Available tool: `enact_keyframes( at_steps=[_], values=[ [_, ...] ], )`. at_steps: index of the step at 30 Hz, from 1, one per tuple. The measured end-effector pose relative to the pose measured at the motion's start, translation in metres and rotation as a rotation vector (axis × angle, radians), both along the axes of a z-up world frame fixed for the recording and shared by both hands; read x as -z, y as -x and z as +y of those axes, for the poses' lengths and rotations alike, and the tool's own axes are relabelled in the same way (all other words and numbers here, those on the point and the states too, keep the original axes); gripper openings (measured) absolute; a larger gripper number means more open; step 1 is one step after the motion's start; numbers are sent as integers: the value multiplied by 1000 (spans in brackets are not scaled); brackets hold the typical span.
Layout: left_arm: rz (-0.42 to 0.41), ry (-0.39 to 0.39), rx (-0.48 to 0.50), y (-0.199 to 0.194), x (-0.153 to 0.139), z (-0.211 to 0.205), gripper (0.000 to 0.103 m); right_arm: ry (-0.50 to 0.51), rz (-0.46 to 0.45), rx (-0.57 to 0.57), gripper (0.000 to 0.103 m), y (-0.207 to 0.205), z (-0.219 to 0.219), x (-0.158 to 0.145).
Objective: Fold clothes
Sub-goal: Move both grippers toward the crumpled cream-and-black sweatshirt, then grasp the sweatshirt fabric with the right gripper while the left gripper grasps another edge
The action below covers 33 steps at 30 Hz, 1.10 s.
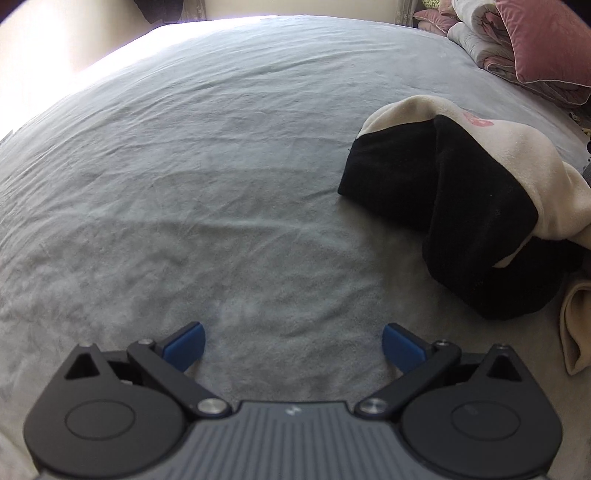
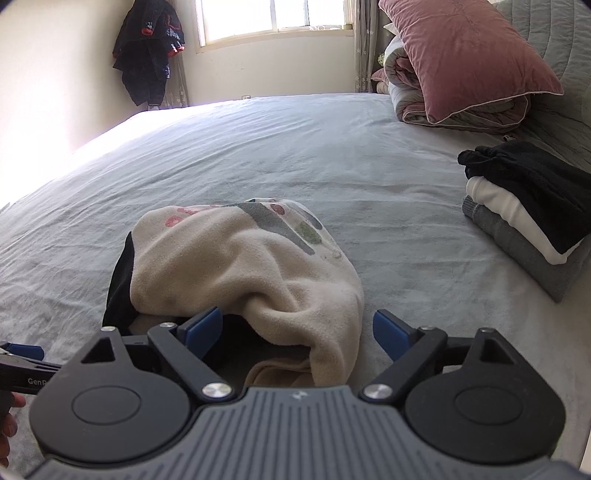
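both grippers, left gripper (image 1: 293, 345) and right gripper (image 2: 297, 332), gape empty, cream garment (image 2: 251, 266) seemingly untouched

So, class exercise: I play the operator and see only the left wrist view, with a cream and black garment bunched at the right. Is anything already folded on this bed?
Observer: Yes. The right wrist view shows a folded stack near the pillow end: black on top, white in the middle, grey at the bottom.
Operator: Where is the right gripper?
Observer: The right gripper is open, jaws either side of the cream garment's near edge, not closed on it.
Operator: Does that garment carry a print?
Observer: Yes, grey, pink and green marks on its far side.
Operator: Anything beyond the bed?
Observer: A dark jacket hangs beside a window.
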<state>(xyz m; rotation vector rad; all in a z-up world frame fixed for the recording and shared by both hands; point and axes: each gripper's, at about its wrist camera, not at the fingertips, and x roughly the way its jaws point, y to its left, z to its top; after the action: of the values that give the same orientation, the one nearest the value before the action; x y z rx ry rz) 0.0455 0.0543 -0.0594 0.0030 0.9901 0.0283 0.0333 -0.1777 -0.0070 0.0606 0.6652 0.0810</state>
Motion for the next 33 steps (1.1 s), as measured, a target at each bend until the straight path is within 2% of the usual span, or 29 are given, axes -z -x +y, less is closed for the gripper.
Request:
enact_keyframes(
  at_steps=[9, 13, 17, 23, 29, 33],
  values=[
    [-20, 1, 15, 1, 0, 0, 103, 5, 14, -21, 67, -3, 3, 3],
    [-27, 17, 11, 2, -3, 1, 103, -7, 22, -8, 47, -5, -3, 5],
    [-43, 82, 14, 2, -8, 0, 103, -42, 42, -7, 25, -7, -8, 9],
    [-60, 141, 19, 3, -15, -4, 103, -81, 59, -6, 20, -4, -9, 9],
    [-74, 137, 91, 6, -23, -12, 102, -118, 77, -14, 20, 2, -7, 6],
    [-89, 144, 102, 8, -26, -12, 102, -148, 90, -30, 19, 8, -8, 3]
  ],
)
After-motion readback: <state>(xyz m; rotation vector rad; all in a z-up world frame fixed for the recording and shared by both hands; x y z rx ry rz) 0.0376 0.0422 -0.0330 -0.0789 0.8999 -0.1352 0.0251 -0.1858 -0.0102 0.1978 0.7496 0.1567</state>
